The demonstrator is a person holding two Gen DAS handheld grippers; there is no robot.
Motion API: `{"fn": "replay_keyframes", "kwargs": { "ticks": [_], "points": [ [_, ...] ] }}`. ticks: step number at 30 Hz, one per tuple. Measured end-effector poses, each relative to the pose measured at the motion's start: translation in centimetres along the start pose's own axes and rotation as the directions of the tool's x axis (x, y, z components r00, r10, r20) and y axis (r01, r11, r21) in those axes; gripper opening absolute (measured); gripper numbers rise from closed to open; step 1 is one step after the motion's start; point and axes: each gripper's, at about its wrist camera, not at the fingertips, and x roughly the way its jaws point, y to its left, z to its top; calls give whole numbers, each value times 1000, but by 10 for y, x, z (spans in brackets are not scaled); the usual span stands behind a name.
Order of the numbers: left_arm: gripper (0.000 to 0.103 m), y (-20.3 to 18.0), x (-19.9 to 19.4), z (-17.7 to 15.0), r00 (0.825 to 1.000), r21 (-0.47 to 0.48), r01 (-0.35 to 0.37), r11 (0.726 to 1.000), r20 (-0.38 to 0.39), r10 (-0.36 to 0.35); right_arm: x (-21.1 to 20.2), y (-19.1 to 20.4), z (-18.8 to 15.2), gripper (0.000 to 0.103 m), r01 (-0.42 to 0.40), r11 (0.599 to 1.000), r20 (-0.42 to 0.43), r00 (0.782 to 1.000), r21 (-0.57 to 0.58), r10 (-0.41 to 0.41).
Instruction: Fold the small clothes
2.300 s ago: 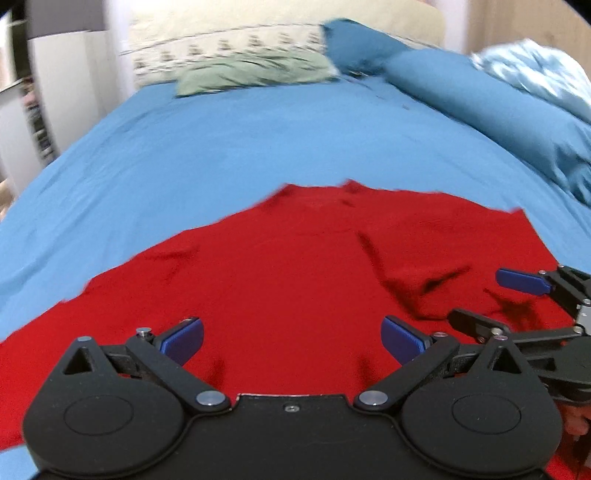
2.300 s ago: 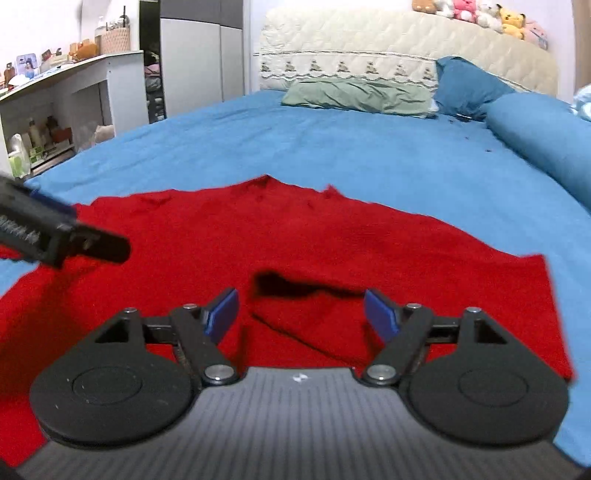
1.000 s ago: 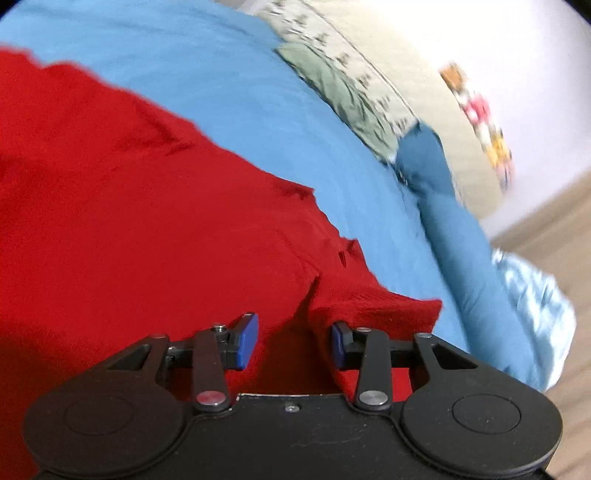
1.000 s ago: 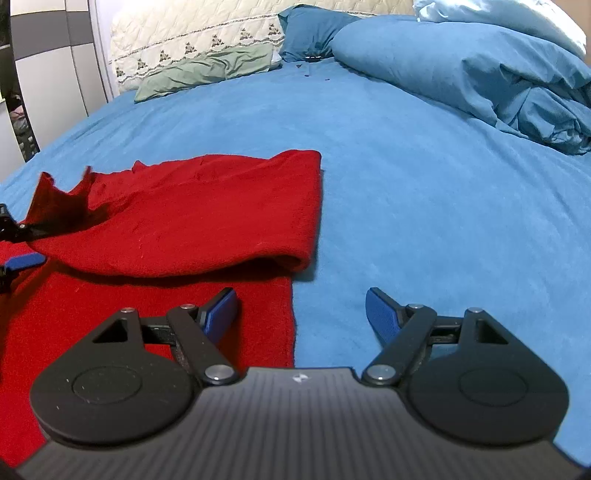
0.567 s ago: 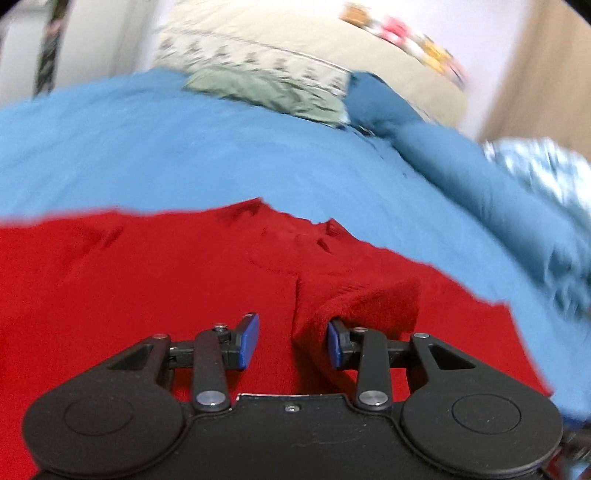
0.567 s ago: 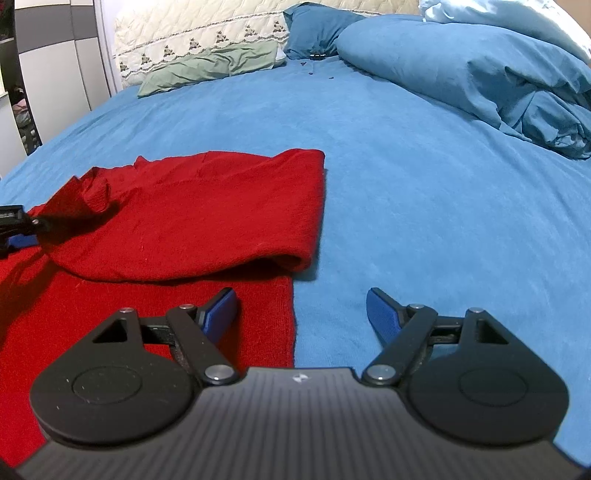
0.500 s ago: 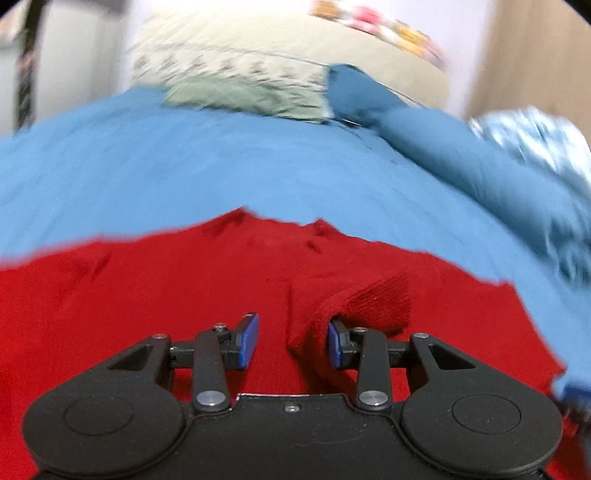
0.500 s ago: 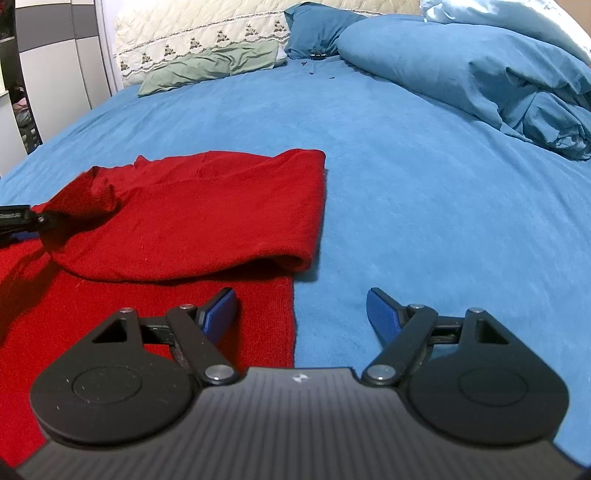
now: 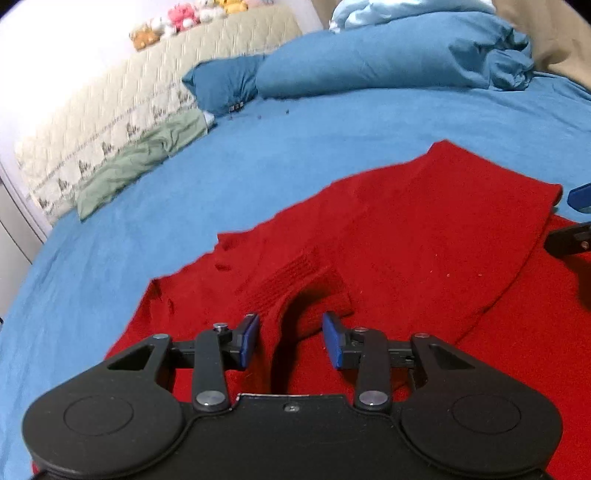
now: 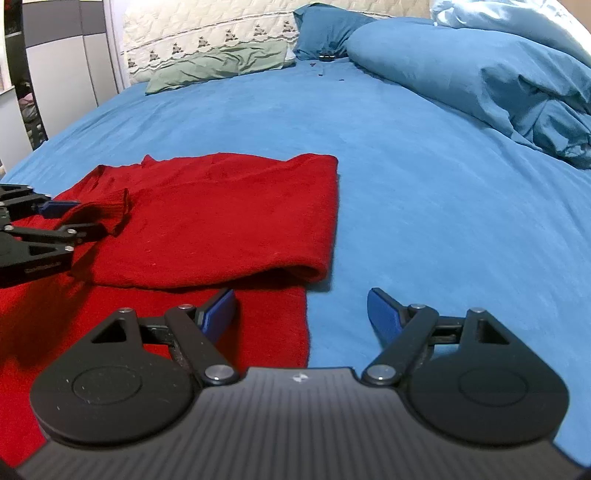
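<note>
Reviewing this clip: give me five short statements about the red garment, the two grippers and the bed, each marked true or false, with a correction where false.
1. The red sweater lies on a blue bedsheet. True.
2. The right gripper grips the sweater's hem. False: its jaws stand open with nothing between them.
3. One sleeve is folded across the sweater's body. True.
4. The left gripper is beside the ribbed sleeve cuff. True: the cuff lies between its jaws, which stand apart from it.
5. A green pillow lies on top of the sweater. False: it lies far off, at the headboard.
</note>
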Motion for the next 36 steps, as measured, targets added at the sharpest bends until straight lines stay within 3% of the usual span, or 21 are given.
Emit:
{"fn": "replay_keyframes", "kwargs": {
  "ticks": [1,4,7,10,13,15,16,24,27,29,30,34,36],
  "points": [
    [5,1,4,2,1000,-9,-7,1000,-10,7,0,1,0,94,2,1000,0,1000,-8,-2],
    [5,19,-2,1,998,-89,-58,994,1,58,1,5,2,94,1,999,0,1000,-37,-1],
    [5,49,-20,-5,988,-247,-135,960,33,148,3,9,5,94,-2,998,1,1000,-64,2],
    [5,86,-40,-21,975,-450,-169,877,57,217,6,14,7,94,2,996,2,1000,-93,-2],
    [5,112,-56,-44,954,-595,-216,774,40,297,11,22,10,94,7,991,-3,1000,-134,-8],
    [5,126,-63,-62,950,-674,-207,709,36,311,16,29,13,94,12,986,-6,1000,-166,-14],
    [5,130,-64,-69,951,-696,-199,690,31,306,18,32,15,94,14,984,-9,1000,-180,-15],
    [7,126,-78,-97,945,-740,-196,643,32,326,37,40,30,94,66,970,-4,998,-235,-69],
    [16,122,-85,-109,953,-771,-164,615,36,299,41,34,31,94,92,972,-14,995,-214,-98],
    [35,120,-90,-120,957,-788,-168,592,15,290,41,28,31,94,101,975,-18,994,-197,-106],
    [37,121,-92,-126,958,-798,-167,578,7,287,40,25,30,94,106,975,-19,994,-194,-112],
    [56,136,-98,-147,962,-860,-146,489,-9,272,35,14,29,94,111,981,-30,993,-162,-117],
    [58,148,-95,-150,968,-885,-126,449,-11,251,32,15,29,95,95,981,-17,995,-172,-99]
  ]
}}
